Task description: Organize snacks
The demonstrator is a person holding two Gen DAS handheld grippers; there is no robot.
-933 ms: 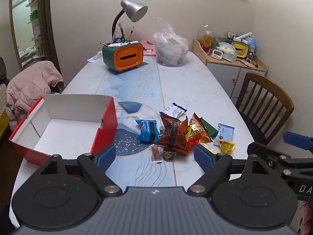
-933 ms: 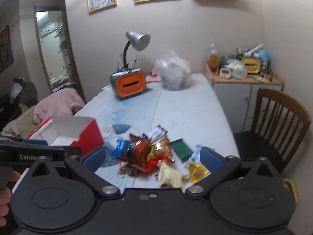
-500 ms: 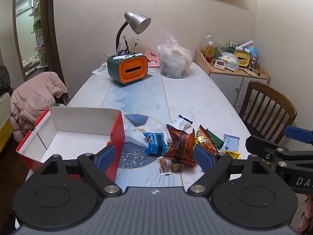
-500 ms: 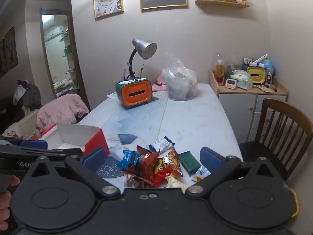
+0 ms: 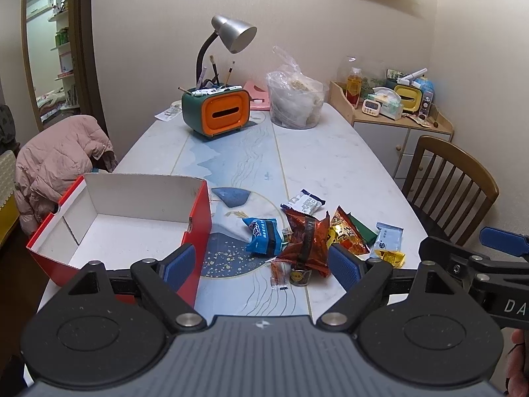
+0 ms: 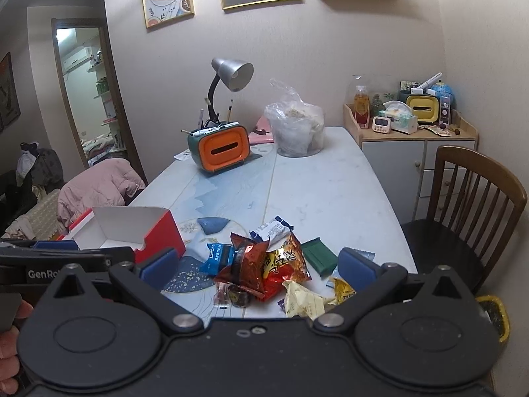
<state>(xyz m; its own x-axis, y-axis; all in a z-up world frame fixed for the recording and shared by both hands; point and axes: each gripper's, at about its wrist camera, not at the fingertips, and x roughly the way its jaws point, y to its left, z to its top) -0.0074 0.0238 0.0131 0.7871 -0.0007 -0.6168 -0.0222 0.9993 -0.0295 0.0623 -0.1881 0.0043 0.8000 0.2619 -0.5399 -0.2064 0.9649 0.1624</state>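
Note:
A pile of snack packets (image 5: 307, 238) lies on the near part of the table: a blue packet (image 5: 263, 235), a dark red bag (image 5: 305, 241), a red-yellow bag (image 5: 345, 235), a green packet (image 6: 319, 256), a white-blue packet (image 5: 302, 201) and a crumpled pale yellow wrapper (image 6: 302, 301). An open, empty red box (image 5: 198, 218) with a white inside stands left of the pile. My left gripper (image 5: 261, 266) is open and empty, held back from the pile. My right gripper (image 6: 258, 266) is open and empty, above the near table edge.
An orange-green pen holder (image 5: 220, 114) with a grey lamp (image 5: 236, 36) and a clear bag (image 5: 294, 102) stand at the table's far end. A wooden chair (image 5: 446, 185) is on the right, a pink jacket (image 5: 56, 162) on the left, a cluttered cabinet (image 6: 416, 132) behind.
Both grippers have risen and tilted up, so more of the far wall shows and the snack pile sits lower in both views. Nothing on the table has moved.

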